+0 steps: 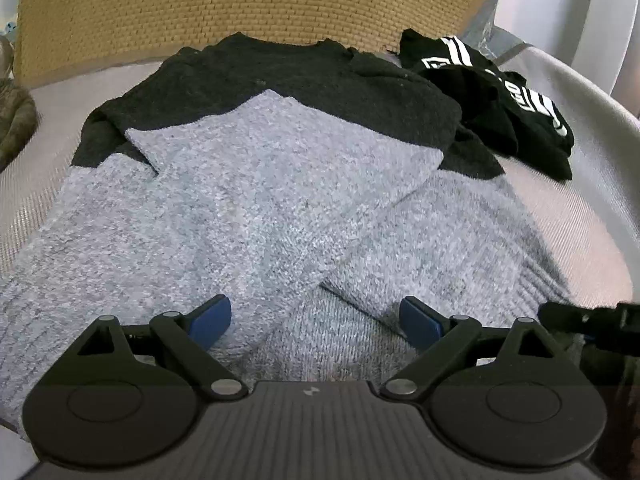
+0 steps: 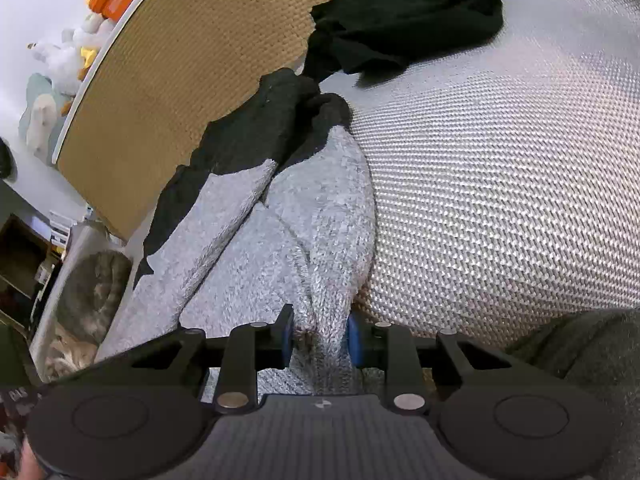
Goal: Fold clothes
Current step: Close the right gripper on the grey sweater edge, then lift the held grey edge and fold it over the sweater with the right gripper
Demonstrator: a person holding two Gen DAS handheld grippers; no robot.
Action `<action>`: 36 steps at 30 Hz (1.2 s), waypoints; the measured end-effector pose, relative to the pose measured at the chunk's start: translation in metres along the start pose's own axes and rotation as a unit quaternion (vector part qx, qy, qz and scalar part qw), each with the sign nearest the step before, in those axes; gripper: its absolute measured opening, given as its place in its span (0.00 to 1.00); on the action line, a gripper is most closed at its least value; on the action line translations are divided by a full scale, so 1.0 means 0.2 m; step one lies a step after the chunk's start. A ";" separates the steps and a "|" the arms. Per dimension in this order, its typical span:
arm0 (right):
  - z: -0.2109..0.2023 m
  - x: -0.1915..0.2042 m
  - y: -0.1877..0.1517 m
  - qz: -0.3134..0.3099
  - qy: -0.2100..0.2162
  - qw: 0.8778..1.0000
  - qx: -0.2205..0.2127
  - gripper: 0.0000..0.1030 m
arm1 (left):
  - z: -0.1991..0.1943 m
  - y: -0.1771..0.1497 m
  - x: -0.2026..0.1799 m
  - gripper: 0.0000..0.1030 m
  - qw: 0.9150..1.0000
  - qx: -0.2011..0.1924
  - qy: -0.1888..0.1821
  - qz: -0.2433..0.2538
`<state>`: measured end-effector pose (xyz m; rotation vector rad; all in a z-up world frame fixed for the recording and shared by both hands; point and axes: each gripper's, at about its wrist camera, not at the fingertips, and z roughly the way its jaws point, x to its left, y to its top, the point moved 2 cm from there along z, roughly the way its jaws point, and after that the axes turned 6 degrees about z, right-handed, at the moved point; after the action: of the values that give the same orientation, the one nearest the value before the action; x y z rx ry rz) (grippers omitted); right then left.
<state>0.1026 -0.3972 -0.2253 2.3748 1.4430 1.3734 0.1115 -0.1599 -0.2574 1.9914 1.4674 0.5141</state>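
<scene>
Lying on the woven grey cushion (image 2: 500,168) is a grey and black sweater (image 1: 256,184), with both sleeves crossed over its front. So it looks partly folded; the body is still long. Its black neck end points toward the tan backrest (image 1: 256,4). The right gripper (image 2: 320,340) pinches the hem. The left gripper (image 1: 316,322) is spread wide, holding nothing.

Both wrist views look low and close across the same sweater (image 1: 256,184), from different ends.
</scene>
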 end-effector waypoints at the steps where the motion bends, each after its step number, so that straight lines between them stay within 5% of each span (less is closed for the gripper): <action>1: 0.00 0.00 0.00 0.001 0.000 1.000 -0.001 0.27 | -0.01 0.01 0.00 0.91 1.000 -0.002 0.000 -0.002; 11: -0.03 0.11 -0.01 -0.053 -0.021 0.998 -0.020 0.22 | -0.19 0.24 0.23 0.91 0.998 -0.040 0.035 0.038; 20: -0.02 0.32 -0.03 -0.111 0.001 0.993 -0.026 0.19 | -0.25 0.22 0.47 0.91 0.998 -0.029 0.055 0.015; 30: 0.04 0.62 -0.04 -0.162 0.046 0.985 -0.026 0.18 | -0.40 0.34 0.55 0.92 0.994 -0.034 0.053 0.084; 36: 0.10 0.79 -0.07 -0.195 0.063 0.978 -0.030 0.18 | -0.39 0.34 0.61 0.92 0.992 -0.006 0.059 0.114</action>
<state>0.1352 -0.2654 -0.1393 1.8629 1.7503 1.4519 0.1490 -0.0382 -0.1602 2.1633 1.3076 0.7464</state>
